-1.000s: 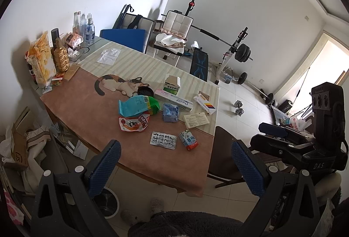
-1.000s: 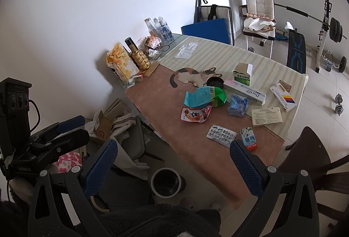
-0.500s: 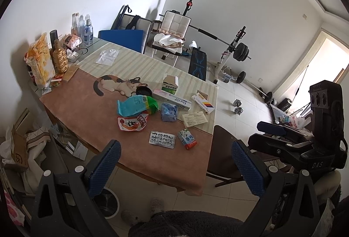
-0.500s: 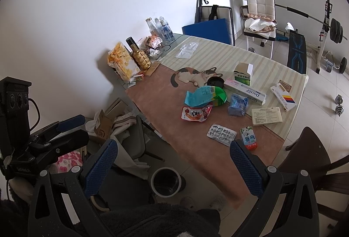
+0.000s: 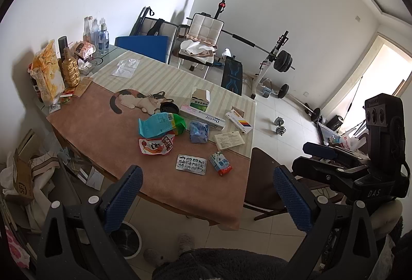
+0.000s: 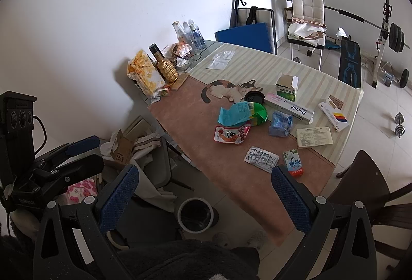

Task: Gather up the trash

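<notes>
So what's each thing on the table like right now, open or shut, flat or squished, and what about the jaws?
Left gripper: jaws open, empty.
Right gripper: jaws open, empty.
Green-and-white box: upright, top flap open.
Red snack wrapper: torn open, crumpled.
Blister pack: lying flat.
Small carton: lying on its side.
Blue pouch: lying flat, crinkled.
Bin: on floor, no lid.
</notes>
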Tool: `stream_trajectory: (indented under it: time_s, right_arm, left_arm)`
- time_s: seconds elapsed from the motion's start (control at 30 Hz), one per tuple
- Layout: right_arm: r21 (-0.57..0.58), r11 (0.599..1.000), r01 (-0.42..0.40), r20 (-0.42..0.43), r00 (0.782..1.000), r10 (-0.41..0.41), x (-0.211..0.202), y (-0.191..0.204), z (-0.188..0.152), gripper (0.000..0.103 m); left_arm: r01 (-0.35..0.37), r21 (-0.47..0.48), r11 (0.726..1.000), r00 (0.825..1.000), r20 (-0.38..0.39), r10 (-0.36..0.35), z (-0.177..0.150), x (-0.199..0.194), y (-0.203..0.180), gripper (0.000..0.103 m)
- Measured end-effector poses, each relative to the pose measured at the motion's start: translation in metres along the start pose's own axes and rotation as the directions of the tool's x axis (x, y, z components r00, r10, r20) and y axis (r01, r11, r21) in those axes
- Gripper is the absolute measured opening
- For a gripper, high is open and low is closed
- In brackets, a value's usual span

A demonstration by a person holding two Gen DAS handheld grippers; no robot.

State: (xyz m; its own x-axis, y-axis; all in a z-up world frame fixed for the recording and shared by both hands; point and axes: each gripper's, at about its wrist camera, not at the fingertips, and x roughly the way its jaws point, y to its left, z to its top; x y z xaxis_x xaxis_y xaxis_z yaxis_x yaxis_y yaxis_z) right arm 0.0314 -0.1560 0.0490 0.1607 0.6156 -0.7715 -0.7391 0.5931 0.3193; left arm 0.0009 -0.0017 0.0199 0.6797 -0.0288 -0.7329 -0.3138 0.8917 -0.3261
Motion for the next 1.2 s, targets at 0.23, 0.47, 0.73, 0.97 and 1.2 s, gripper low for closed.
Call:
stream_trajectory:
  time_s: [0.23, 0.47, 0.73, 0.97, 1.2]
  right_arm:
    - [0.007, 1.000, 0.008, 0.004, 1.000, -0.008, -0.001, 0.003, -0.002, 0.103]
    - [0.072, 0.991, 0.114, 0.023, 0.993, -0.115, 0.007, 0.002, 0.001, 0.103]
    - [0.147, 0.936, 0.320, -0.097, 0.946, -0.309, 0.096, -0.069, 0.029, 0.103]
    - [0.118, 0.886, 0.449, -0.253, 0.876, -0.410, 0.211, -0.183, 0.069, 0.103]
    - [-0.014, 0.883, 0.470, -0.418, 0.799, -0.432, 0.345, -0.278, 0.112, 0.103]
  left_arm:
    - [0.001, 0.004, 1.000, 1.000, 0.000, -0.001, -0.003, 0.000, -0.005, 0.103]
    - [-0.301, 0.045, 0.953, 0.953, 0.037, 0.300, 0.003, 0.027, -0.004, 0.103]
    - [-0.467, 0.208, 0.859, 0.873, -0.043, 0.485, 0.026, 0.144, 0.021, 0.103]
    - [-0.505, 0.170, 0.846, 0.809, -0.249, 0.532, 0.051, 0.272, 0.088, 0.103]
    - [-0.509, 0.009, 0.861, 0.740, -0.506, 0.443, 0.020, 0.382, 0.148, 0.103]
